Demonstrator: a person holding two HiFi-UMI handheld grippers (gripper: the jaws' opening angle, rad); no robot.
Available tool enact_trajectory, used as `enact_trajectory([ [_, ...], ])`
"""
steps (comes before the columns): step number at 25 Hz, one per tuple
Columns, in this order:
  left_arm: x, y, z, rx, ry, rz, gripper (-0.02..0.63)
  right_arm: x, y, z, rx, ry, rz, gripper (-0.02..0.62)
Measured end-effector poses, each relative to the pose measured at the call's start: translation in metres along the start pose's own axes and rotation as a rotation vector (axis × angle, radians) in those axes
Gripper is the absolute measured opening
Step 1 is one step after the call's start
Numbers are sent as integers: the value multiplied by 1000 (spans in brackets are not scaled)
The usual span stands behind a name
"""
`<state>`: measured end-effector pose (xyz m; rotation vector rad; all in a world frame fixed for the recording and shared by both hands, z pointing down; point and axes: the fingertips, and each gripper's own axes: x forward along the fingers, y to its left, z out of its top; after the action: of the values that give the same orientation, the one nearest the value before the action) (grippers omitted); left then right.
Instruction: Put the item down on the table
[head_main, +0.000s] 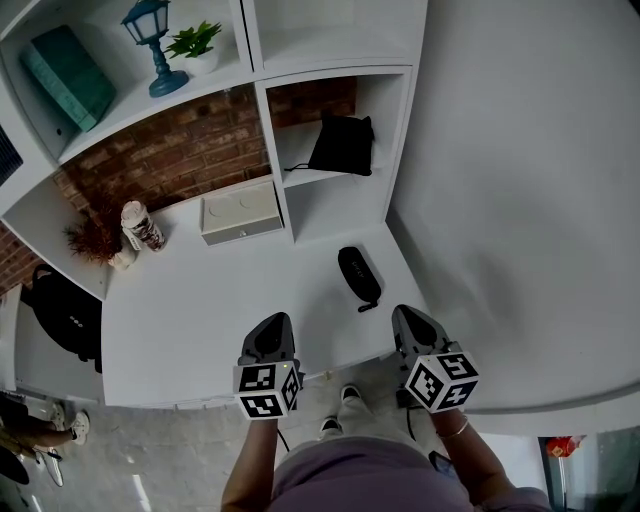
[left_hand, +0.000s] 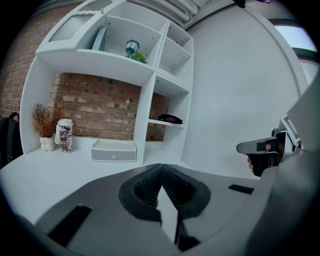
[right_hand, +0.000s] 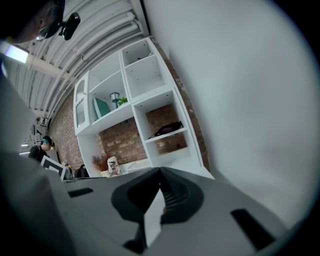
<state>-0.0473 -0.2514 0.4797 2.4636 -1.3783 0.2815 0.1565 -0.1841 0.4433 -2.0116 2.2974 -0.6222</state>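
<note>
Black case lies flat on the white table, and neither claw touches it. Nearest me, my left claw and right claw hang by the table's front edge, each pressed together on nothing. The case sits just beyond them, between the two and nearer the right one. Farther back stands a white drawer box.
</note>
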Motion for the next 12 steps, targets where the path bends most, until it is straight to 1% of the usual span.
enact_trajectory([
  [4,-1,4,3,-5,-10,3,0,-5,3,0,6,-9,-4,3],
  [12,-2,9,0,-9,-6,8,0,-12,0,6,-26,-29,-40,2],
])
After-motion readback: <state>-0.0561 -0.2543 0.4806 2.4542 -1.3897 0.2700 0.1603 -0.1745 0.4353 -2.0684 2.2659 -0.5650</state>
